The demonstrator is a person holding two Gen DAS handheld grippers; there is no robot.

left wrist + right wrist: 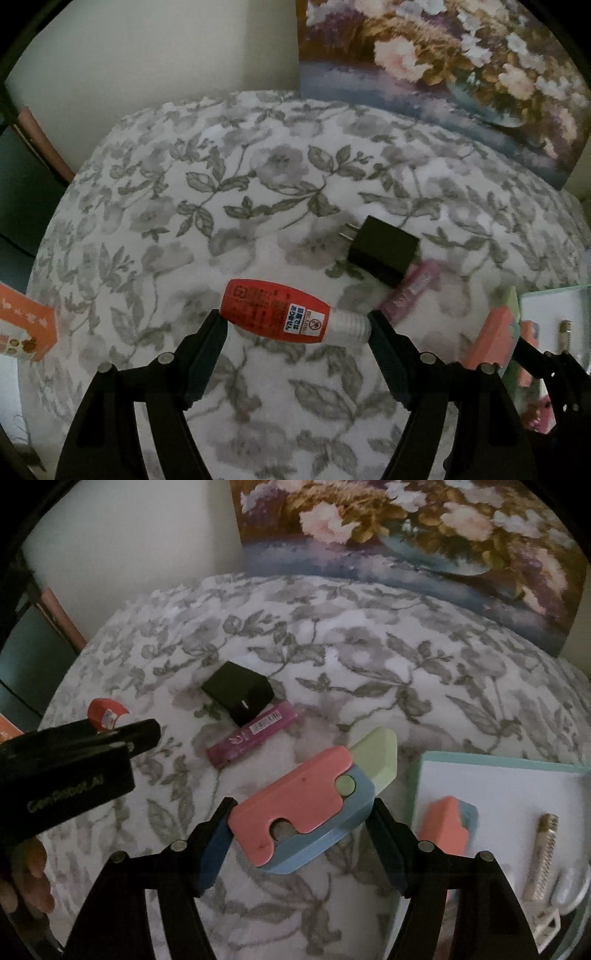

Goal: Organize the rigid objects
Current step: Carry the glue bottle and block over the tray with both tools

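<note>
Pink-and-blue toy knife (pixel 303 812) between the right tongs (pixel 301 821), beside a mint tray (pixel 498 762)

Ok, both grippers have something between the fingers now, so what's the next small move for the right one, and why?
Probably carry the pink and blue toy knife a short way right and set it in the pale tray. The right gripper has its fingers against both ends of it, the tray sits just beside it, and a smaller pink and blue piece plus a utility knife already lie there.
</note>
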